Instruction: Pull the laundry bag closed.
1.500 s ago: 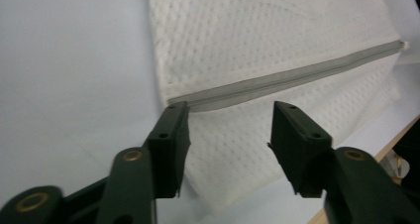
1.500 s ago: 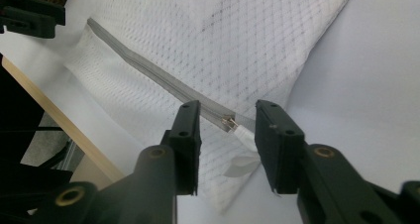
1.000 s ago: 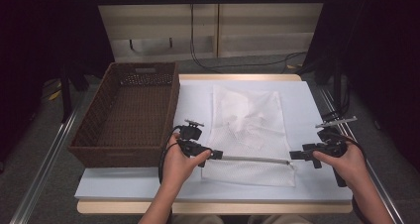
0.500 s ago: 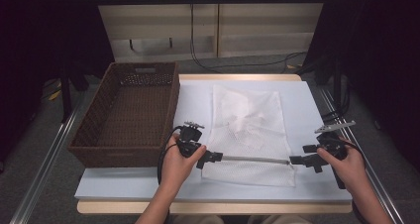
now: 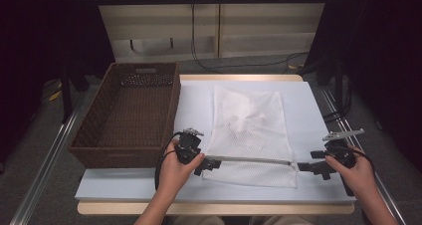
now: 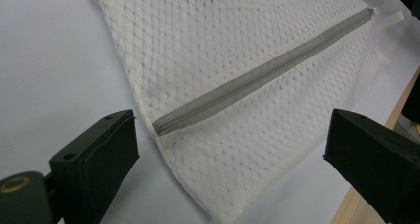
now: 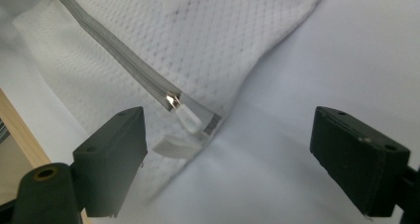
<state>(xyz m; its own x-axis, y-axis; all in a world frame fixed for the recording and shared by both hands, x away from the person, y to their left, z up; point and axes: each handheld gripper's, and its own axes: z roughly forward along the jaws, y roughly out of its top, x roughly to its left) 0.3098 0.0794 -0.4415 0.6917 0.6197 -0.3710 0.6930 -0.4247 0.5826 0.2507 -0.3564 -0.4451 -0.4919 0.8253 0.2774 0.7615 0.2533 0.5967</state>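
White mesh laundry bag (image 5: 249,135) lies flat on my white-covered desk (image 5: 308,110), just right of the brown woven basket (image 5: 132,115). Its grey zipper (image 5: 254,160) runs crosswise along the near edge, long axis claw to claw. My left claw (image 5: 213,164) sits at the zipper's closed left end, jaws wide, nothing held. My right claw (image 5: 306,167) has just been opening, now wide, nothing pinched; the white pull tab (image 7: 181,145) lies on the cloth just ahead of it, closer to one jaw. Right hand is nearer the slider, so probably it takes the tab and pulls along the zipper toward my left claw.
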